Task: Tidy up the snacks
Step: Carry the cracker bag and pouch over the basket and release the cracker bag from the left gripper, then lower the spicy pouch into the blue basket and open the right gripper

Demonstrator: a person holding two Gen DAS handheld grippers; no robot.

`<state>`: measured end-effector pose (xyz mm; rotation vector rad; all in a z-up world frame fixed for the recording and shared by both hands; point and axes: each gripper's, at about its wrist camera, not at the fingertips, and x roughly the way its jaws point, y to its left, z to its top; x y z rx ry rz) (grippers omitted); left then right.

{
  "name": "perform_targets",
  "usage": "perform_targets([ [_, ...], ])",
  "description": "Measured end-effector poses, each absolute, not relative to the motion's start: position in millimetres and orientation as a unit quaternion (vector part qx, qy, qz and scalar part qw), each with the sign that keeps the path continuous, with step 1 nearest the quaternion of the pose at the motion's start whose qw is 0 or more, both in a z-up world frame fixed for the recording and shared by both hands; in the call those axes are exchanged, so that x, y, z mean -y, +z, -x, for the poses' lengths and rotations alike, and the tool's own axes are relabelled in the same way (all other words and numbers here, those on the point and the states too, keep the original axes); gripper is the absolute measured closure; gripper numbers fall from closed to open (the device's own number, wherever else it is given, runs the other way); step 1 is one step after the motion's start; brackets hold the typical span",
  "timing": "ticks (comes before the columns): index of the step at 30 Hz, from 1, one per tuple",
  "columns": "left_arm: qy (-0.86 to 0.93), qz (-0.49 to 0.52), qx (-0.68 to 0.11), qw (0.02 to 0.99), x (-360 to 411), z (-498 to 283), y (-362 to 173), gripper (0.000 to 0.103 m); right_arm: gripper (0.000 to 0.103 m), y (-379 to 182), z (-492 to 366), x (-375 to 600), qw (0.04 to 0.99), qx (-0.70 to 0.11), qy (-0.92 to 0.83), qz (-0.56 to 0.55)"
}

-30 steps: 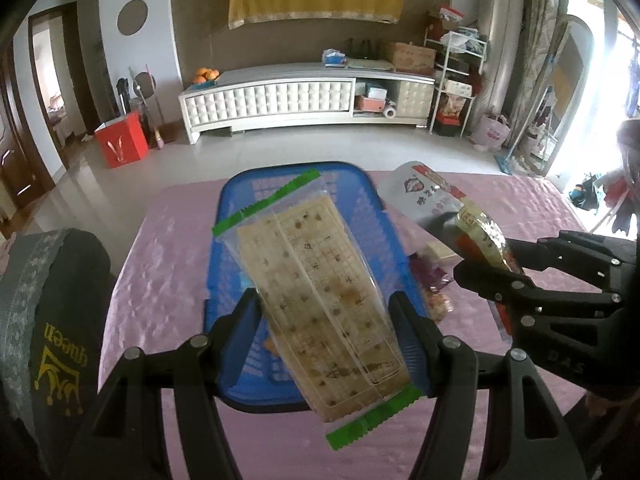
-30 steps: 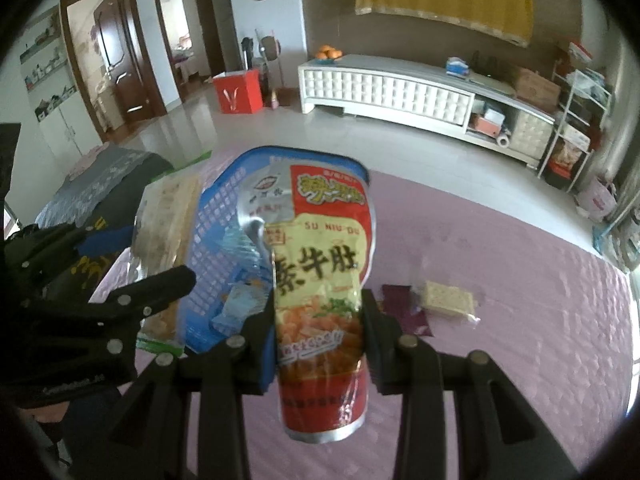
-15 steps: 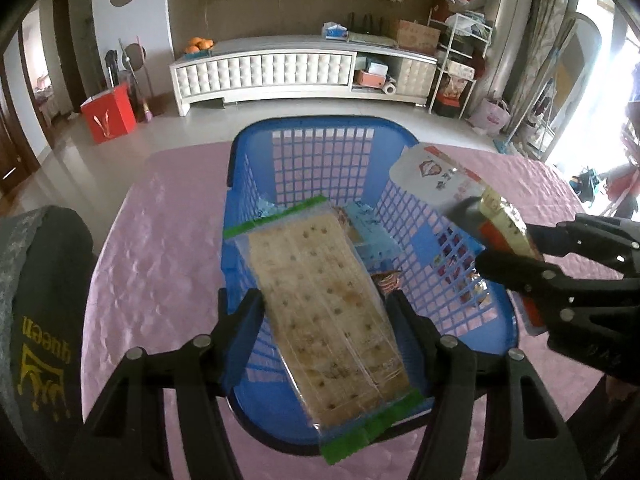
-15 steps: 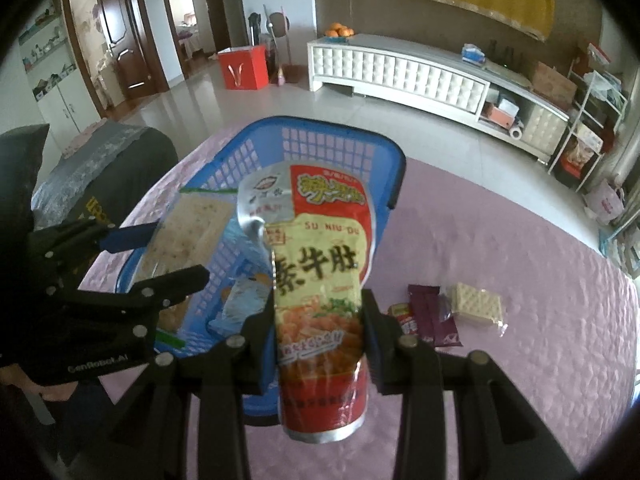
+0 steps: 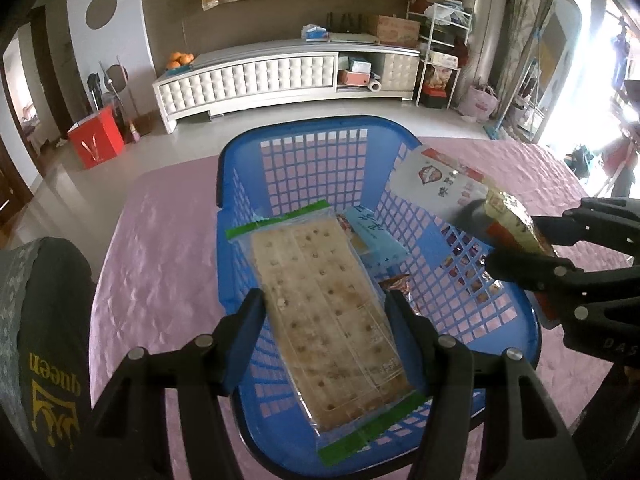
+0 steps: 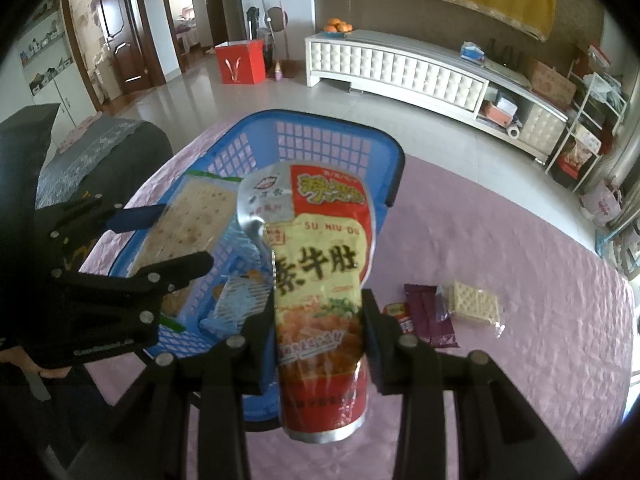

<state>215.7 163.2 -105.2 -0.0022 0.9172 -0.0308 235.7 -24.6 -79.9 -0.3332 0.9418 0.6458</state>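
Left wrist view: my left gripper [image 5: 324, 312] had its jaws clamped on the long cracker pack [image 5: 328, 308], clear wrap with green end seals. The pack lay lengthwise from lower centre toward mid-frame, over the open blue basket [image 5: 240, 184]. Its far end was inside the basket; whether it touched the bottom, I could not tell. A light blue packet [image 5: 376, 236] and a small reddish wrapper [image 5: 398, 284] already lay in the basket. At the right edge, the right gripper [image 5: 516, 248] carried its pouch at the basket's right rim.

Right wrist view: the right gripper [image 6: 320, 316] had its jaws pressed on the red-and-yellow pouch [image 6: 320, 280], held upright at frame centre, in front of the basket's [image 6: 384, 148] right side. Three snacks remained on the pink surface [image 6: 520, 240] at centre right: a small red packet [image 6: 398, 314], a purple bar [image 6: 426, 312] and a wafer pack [image 6: 474, 306], close together.

Judgement: the step in hand was depositing, both items at the basket together. Next move likely called for lowering the crackers flat, releasing, then bringing the pouch fully over the rim before letting go.
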Motion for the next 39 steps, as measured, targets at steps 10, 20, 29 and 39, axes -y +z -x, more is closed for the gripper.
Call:
perform_targets([
  [10, -0.020, 0.037, -0.451, 0.891, -172, -211, -104, 0.042, 0.062, -71, -229, 24, 0.830, -0.434, 0.310, 0.163],
  [20, 0.017, 0.028, -0.415, 0.909, -183, -178, -66, 0.028, 0.062, -57, -221, 13, 0.829, -0.427, 0.330, 0.145],
  [29, 0.049, 0.032, -0.413, 0.909, -208, -167, -63, 0.027, 0.062, -64, -217, -29, 0.813, -0.425, 0.355, 0.181],
  [39, 0.051, 0.046, -0.425, 0.903, -223, -162, -82, 0.027, 0.062, -95, -226, -48, 0.790, -0.455, 0.353, 0.208],
])
